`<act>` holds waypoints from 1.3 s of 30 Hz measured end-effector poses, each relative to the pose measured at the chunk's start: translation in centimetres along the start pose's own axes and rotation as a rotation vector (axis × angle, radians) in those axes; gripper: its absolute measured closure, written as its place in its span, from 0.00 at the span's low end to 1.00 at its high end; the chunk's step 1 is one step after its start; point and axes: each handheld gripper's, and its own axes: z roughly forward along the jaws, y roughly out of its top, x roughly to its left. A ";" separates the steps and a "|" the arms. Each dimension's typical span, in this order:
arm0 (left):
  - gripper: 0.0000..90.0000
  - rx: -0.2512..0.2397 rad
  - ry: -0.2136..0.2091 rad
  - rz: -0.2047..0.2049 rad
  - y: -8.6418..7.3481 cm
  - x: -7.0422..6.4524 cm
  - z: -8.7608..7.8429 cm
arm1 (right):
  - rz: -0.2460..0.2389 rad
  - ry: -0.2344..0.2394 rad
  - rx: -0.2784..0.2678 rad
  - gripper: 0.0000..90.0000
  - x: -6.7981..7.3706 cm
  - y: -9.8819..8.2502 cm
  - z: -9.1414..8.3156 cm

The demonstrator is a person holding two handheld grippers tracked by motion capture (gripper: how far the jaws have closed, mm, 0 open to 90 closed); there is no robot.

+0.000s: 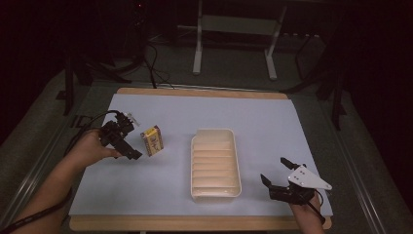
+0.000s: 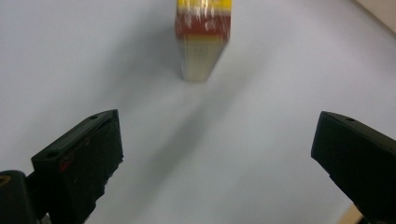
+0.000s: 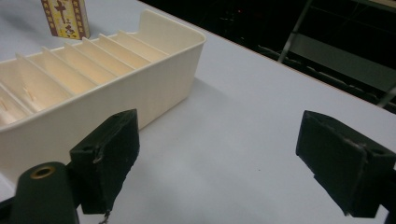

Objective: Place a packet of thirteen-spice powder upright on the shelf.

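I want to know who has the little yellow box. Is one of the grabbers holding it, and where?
Nothing is held. The left gripper is open beside the standing box, not touching it. The right gripper is open too, near the tray.

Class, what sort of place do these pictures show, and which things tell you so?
Probably a lab or recording workspace, not a home: a table under a pale sheet, handheld grippers with trailing cables, bare metal stands in the dark behind, and a divided tray.
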 end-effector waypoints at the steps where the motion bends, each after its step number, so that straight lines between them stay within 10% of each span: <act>1: 0.03 0.000 0.000 0.000 0.0 0.0 0.0 | 0.001 0.001 0.001 0.15 0.0 0.0 0.0; 10: 0.17 -0.025 0.071 -0.005 2.0 0.6 0.9 | 0.005 0.013 0.003 0.15 0.0 -0.1 0.1; 19: 0.47 -0.046 0.035 -0.013 2.8 1.2 1.9 | 0.006 0.022 0.012 0.15 -0.1 -0.2 0.3; 39: 0.74 0.004 0.012 0.007 3.7 0.9 4.1 | 0.015 0.041 0.024 0.15 -0.2 -0.4 0.5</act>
